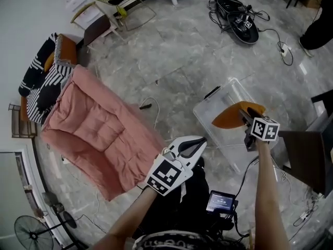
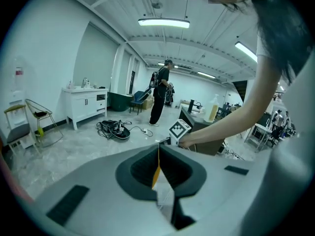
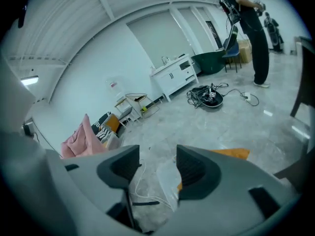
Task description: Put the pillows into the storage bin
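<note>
A clear storage bin (image 1: 207,113) stands on the marble floor at centre right, with an orange pillow (image 1: 229,117) lying in it. My right gripper (image 1: 244,112) hovers over that pillow with its jaws open and nothing between them. In the right gripper view, the right gripper (image 3: 157,163) looks down at the bin wall (image 3: 165,181), and the orange pillow (image 3: 231,153) shows past the right jaw. My left gripper (image 1: 199,142) is shut and empty, left of the bin. Striped pillows (image 1: 44,82) and another orange pillow (image 1: 65,48) lie at the far left beside a pink cushion (image 1: 93,124).
A tangle of cables with a dark device (image 1: 239,17) lies on the floor at the back. A wire chair (image 1: 117,1) stands at the top left, and a dark table (image 1: 307,158) is right of the bin. A person (image 3: 251,28) stands beyond, near a white cabinet (image 3: 172,77).
</note>
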`<state>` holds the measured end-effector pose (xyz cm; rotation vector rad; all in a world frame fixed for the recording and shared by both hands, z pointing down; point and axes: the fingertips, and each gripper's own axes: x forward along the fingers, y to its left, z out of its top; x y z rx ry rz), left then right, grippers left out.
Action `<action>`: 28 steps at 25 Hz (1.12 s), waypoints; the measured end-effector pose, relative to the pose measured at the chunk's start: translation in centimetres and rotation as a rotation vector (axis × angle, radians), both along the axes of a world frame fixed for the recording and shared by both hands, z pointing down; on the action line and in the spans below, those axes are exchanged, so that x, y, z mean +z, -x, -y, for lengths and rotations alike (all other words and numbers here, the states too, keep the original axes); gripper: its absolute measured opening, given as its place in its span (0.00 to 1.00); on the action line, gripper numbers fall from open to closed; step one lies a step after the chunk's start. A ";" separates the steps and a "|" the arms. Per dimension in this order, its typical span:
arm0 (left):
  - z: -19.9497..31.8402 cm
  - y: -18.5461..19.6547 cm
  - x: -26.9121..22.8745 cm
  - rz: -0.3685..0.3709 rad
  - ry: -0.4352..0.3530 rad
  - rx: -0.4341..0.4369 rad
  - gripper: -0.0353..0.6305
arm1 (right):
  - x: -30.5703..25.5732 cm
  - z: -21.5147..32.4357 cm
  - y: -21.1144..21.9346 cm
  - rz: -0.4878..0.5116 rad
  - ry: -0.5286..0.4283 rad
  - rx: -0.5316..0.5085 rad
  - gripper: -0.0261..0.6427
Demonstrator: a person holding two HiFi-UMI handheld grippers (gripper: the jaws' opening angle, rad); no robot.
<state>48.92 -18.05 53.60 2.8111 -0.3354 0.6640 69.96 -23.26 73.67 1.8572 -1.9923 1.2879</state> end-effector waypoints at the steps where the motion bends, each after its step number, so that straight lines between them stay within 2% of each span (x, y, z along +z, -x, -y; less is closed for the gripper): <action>1: 0.0 0.2 0.2 0.008 0.008 -0.006 0.07 | 0.0 0.5 0.6 0.015 -0.005 -0.008 0.39; 5: 0.4 0.1 0.9 0.015 0.029 -0.034 0.07 | -1.1 0.7 1.3 0.054 -0.053 -0.011 0.37; 7: 0.6 0.4 1.8 0.015 0.037 -0.062 0.07 | -1.3 0.0 2.0 0.045 -0.065 -0.053 0.35; 11: 1.5 4.7 2.8 0.028 0.034 -0.167 0.07 | -1.8 0.1 7.4 0.035 -0.089 -0.181 0.33; 16: 2.5 8.6 1.9 0.040 0.025 -0.281 0.07 | -5.4 1.7 12.2 0.023 -0.126 -0.308 0.32; 21: 0.9 15.1 1.4 0.059 0.015 -0.389 0.07 | -8.1 1.5 19.6 0.035 -0.178 -0.412 0.32; 28: -2.2 25.6 -0.9 0.024 -0.016 -0.603 0.07 | -11.4 -0.2 32.0 0.051 -0.206 -0.622 0.31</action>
